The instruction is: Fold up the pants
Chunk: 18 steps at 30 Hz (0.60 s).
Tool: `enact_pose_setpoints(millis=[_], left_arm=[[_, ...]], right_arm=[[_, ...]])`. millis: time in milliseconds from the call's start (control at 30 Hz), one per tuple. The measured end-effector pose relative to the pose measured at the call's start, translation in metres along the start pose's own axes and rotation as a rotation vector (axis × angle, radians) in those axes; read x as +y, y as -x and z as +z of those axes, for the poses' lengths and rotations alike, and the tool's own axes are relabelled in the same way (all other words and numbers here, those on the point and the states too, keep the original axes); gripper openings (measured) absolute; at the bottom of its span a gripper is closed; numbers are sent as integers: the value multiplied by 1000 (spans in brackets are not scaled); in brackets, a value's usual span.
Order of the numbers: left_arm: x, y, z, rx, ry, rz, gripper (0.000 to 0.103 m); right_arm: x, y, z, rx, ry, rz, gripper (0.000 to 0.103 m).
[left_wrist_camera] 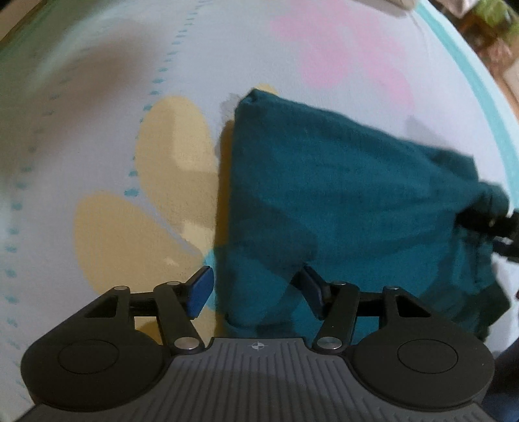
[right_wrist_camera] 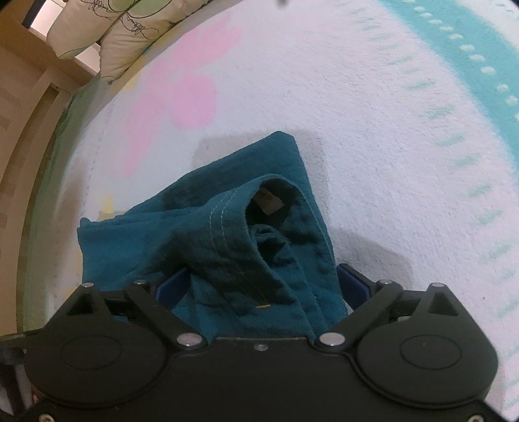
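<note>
The teal pants (left_wrist_camera: 340, 194) lie folded into a compact bundle on the white flowered bedspread (left_wrist_camera: 97, 113). My left gripper (left_wrist_camera: 256, 289) is open, its blue pads (left_wrist_camera: 201, 292) wide apart with a corner of the pants between them. My right gripper (right_wrist_camera: 262, 289) is open around the waistband end of the pants (right_wrist_camera: 246, 233), where stitching and an inner label show; cloth fills the gap and hides the pad faces. The right gripper also shows in the left wrist view (left_wrist_camera: 493, 227), at the far right edge of the bundle.
The bedspread has pink (right_wrist_camera: 185, 94) and yellow (left_wrist_camera: 162, 181) flower prints and a turquoise border (right_wrist_camera: 454, 42). Pillows (right_wrist_camera: 129, 29) lie at the bed's far edge beside a wooden frame (right_wrist_camera: 19, 97). The bed edge runs along the left of the right wrist view.
</note>
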<state>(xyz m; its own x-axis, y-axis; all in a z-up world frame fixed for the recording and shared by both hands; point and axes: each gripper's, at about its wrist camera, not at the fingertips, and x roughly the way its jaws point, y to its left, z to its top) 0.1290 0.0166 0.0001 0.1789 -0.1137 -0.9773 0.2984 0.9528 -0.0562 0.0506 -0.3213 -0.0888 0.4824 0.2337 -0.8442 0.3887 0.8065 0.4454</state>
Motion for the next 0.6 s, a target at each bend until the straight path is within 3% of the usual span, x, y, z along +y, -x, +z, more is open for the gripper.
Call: enact_pose_setpoints(millis=[133,400,533,600], left_arm=[[3,-16,4,42,55,-68,60],[5,-24,11,27,114,-98,68],[7,-28,16,28,115,-113,70],[6,-25,15,5,113,-118,52]], right_arm=[[1,-1,1,-2,4,2,98],[2,0,1,-6,11,8,94],[2,3,-1,-13,12,7,67],[1,5,-2,-14,2,31,51]])
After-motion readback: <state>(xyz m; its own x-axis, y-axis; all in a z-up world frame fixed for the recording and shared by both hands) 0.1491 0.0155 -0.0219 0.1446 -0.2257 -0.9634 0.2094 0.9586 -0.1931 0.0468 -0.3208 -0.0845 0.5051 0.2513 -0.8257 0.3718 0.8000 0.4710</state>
